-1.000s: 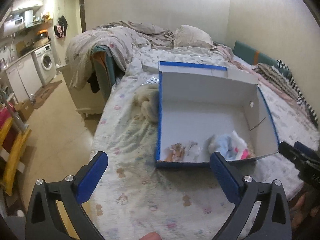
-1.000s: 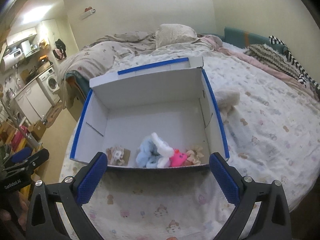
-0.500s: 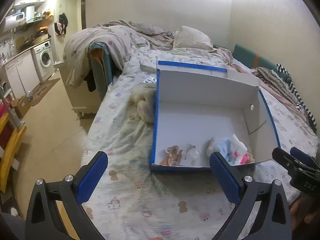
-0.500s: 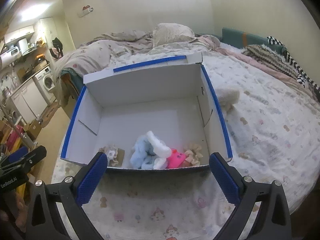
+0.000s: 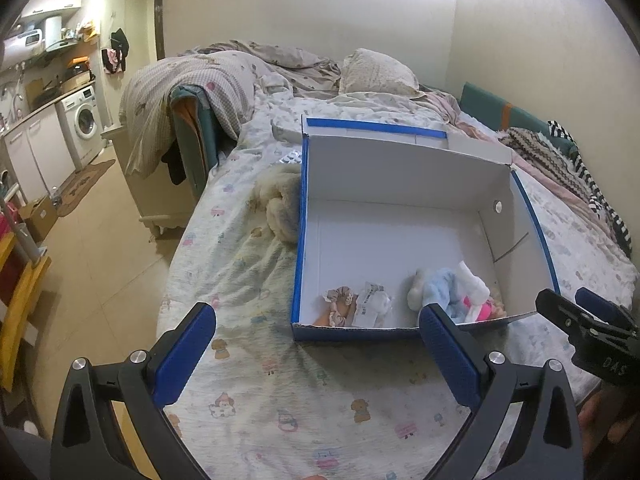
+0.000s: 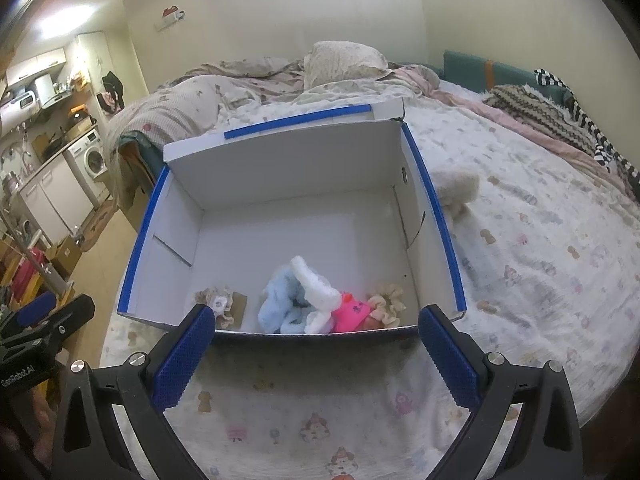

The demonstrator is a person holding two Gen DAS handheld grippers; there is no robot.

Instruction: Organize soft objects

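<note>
- The left gripper [image 5: 316,354] is hovering low over the near bedsheet [image 5: 248,264], its fingers spread wide and holding nothing; it is sitting just near-left of the box.
- The cream plush [image 5: 280,208] is lying on the sheet outside the box, touching its left wall toward the far end. Judging from the task, this is likely the next soft thing to gather, and the left gripper is the closer one.
- To do that well, the gripper would be travelling far and slightly right along the wall, coming down on the plush's bulk with the fingers wide, then closing fully since the pile will compress.
- The white box with blue edges [image 6: 434,208] is standing open in the middle of the bed, its flap raised at the far side; the left wall is what is standing in the way, so the plush needs lifting clear over the rim.
- Inside, along the near wall, a beige scrunchie on a card [image 6: 222,306] is lying at the left, a light-blue and white plush bundle [image 6: 296,300] in the middle, a pink item [image 6: 354,312] beside it and a cream scrunchie [image 6: 386,304] at the right; the far half is bare.
- The right gripper [image 6: 314,354] is waiting just near the box's near wall, fingers wide apart and empty.
- In the right view a cream plush is showing just beyond the right wall; whether it is the same piece I cannot tell.
- Rumpled bedding [image 5: 224,76] is piling up far off, well clear.
</note>
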